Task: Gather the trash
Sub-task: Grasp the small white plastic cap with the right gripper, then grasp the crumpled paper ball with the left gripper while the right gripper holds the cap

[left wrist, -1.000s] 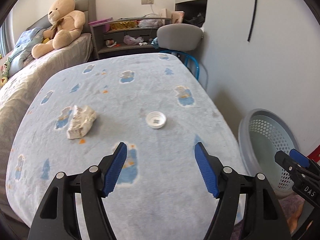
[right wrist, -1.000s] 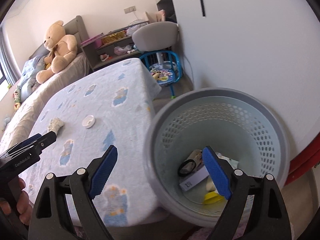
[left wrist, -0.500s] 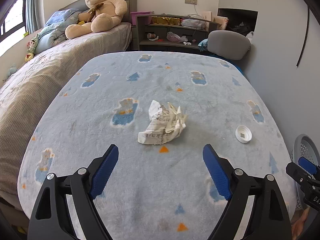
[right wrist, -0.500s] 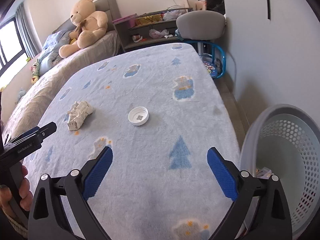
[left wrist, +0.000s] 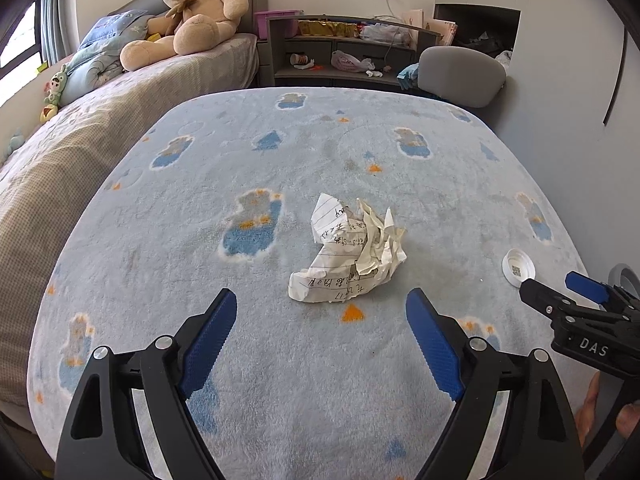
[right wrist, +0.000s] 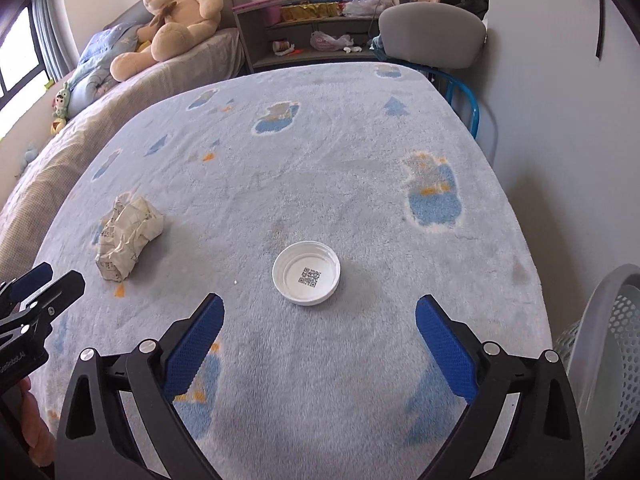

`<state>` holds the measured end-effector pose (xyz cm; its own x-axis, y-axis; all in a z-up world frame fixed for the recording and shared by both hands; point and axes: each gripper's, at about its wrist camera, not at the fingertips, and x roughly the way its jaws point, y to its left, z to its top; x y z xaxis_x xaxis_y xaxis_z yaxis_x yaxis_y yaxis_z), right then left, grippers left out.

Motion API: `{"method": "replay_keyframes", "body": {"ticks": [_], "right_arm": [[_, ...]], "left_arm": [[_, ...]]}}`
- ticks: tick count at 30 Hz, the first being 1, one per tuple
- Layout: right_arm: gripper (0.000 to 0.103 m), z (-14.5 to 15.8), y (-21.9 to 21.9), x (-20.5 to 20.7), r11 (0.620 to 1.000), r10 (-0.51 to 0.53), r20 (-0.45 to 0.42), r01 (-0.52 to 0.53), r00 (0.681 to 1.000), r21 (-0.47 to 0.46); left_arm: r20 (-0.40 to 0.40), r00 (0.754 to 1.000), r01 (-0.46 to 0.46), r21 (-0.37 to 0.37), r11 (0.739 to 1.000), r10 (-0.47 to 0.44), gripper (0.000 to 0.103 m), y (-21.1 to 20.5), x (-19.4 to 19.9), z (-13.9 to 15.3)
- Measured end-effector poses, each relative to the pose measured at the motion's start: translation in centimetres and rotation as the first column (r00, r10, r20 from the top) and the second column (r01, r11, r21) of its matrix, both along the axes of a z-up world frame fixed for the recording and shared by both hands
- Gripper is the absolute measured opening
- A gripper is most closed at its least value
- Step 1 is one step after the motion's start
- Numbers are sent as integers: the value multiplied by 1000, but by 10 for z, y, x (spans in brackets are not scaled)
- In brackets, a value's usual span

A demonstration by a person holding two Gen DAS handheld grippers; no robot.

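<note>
- Between the blue-padded fingers of the left gripper (left wrist: pixel 320 344) nothing is held; its jaws stand spread wide, aimed down at the crumpled ball of lined, handwritten paper (left wrist: pixel 347 254), which lies just ahead of the tips on the pale blue fleece blanket with bear prints (left wrist: pixel 280 152).
- The right gripper (right wrist: pixel 318 344) is likewise spread and empty, with the round white plastic lid bearing a printed code (right wrist: pixel 306 278) centred just beyond its tips.
- For a good pick, each gripper should probably descend so the pads straddle its item before closing: the paper will compress, so a deep bite suits it.
- The shallow lid likely needs its pads low against the soft pile, gripping the rim.
- The grey perforated plastic basket (right wrist: pixel 612 344) waits at the blanket's right edge for both.
</note>
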<state>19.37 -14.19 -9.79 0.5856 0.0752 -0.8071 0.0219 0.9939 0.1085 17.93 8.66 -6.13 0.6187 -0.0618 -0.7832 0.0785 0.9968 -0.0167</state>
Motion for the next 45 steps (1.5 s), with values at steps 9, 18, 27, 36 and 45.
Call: {"method": "replay_keyframes", "body": {"ticks": [9, 18, 27, 36, 45], "right_arm": [[79, -15, 4, 20, 998, -33, -52, 29, 998, -64], [40, -12, 8, 17, 996, -7, -27, 5, 1000, -91], [40, -12, 4, 15, 999, -1, -12, 0, 1000, -52], [40, -1, 8, 7, 999, 18, 20, -17, 1000, -31], [40, 5, 10, 3, 1000, 27, 32, -26, 999, -12]], "left_arm": [[-1, 1000, -5, -5, 1000, 5, 83, 3, 8, 0], [-22, 1000, 2, -21, 1000, -2, 83, 0, 11, -3], [-68, 997, 29, -38, 999, -31, 83, -3, 25, -12], [-106, 994, 37, -34, 999, -40, 83, -12, 38, -23], [-130, 991, -8, -7, 1000, 7, 83, -15, 53, -32]]}}
